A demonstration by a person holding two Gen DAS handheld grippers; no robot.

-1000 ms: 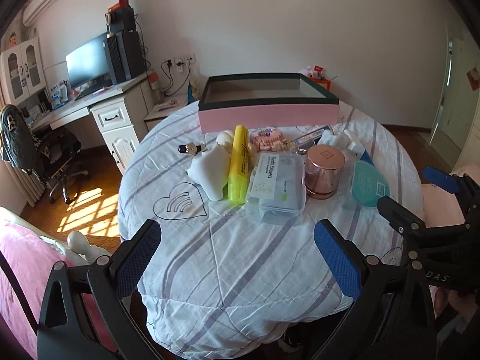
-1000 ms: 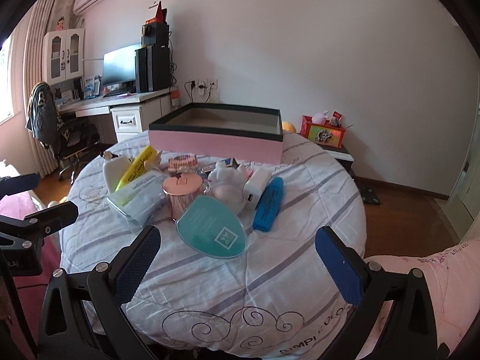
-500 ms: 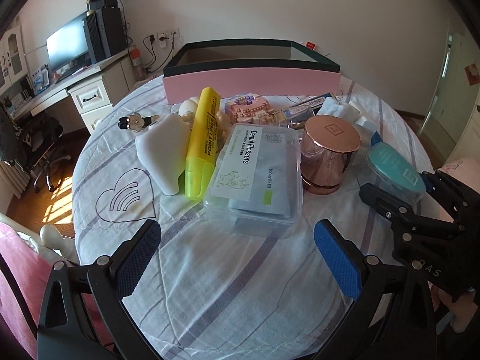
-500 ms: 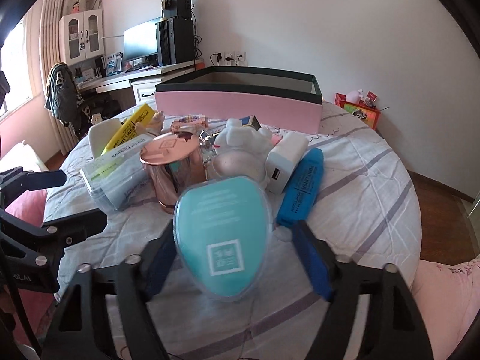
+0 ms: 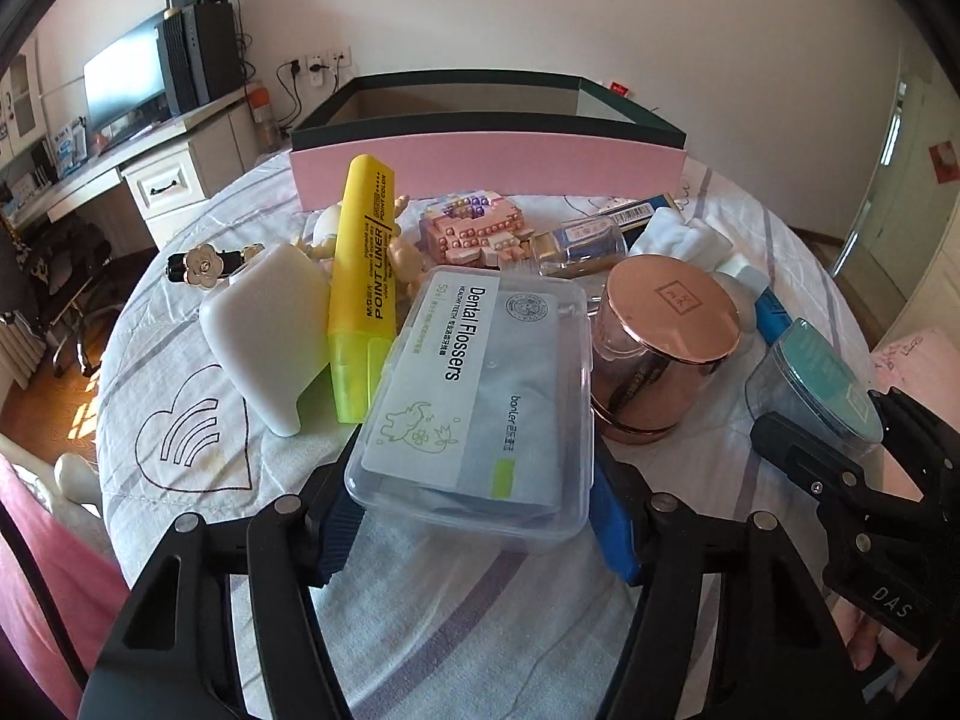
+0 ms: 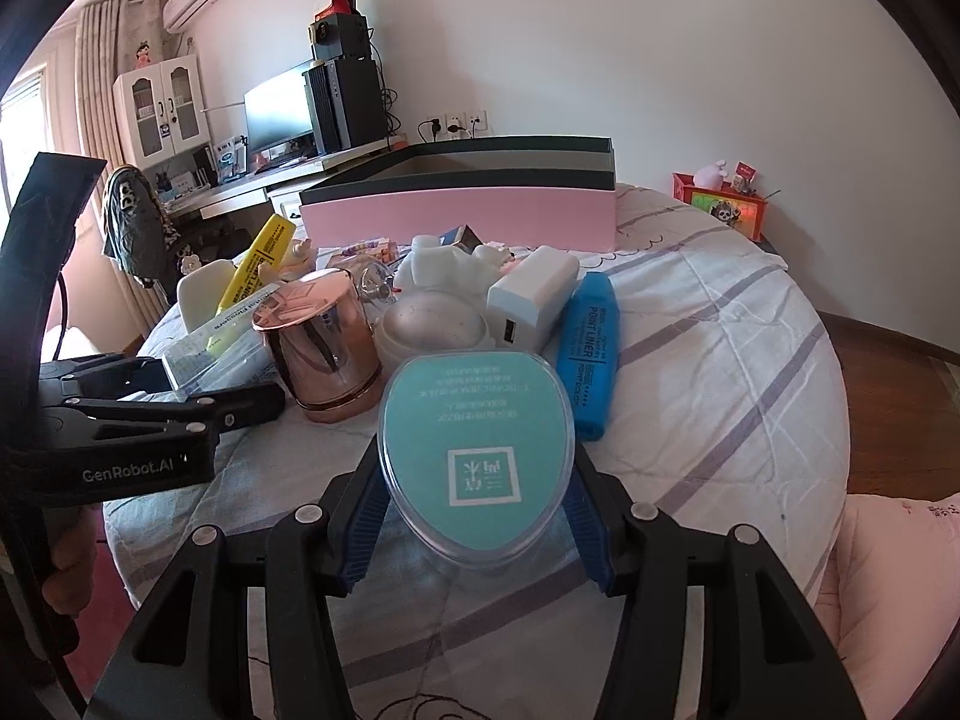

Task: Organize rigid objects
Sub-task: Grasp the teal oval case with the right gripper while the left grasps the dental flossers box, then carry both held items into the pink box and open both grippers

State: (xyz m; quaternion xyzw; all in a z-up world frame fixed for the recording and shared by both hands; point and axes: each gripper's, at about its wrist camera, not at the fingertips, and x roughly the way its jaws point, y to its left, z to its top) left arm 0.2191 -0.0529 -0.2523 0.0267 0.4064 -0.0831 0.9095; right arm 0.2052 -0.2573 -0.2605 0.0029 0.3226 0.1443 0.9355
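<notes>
Between each gripper's 2 fingers sits a clamped case: left (image 5: pixel 474 534) flosser box (image 5: pixel 477 402), right (image 6: pixel 474 534) teal case (image 6: pixel 477 450).

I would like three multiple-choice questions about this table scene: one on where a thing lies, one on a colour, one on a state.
1. Where does the yellow marker lie?
A. inside the pink box
B. between the white block and the floss case
C. on the floor

2. What colour is the lid of the round jar?
A. rose gold
B. green
C. black

3. What is the right claw doing?
A. hanging open above the table
B. closed on the teal case
C. closed on the blue marker

Answers: 1 B, the white block and the floss case flank it. 2 A, the lid shines coppery pink. 3 B, both pads press the sides of the teal case.
</notes>
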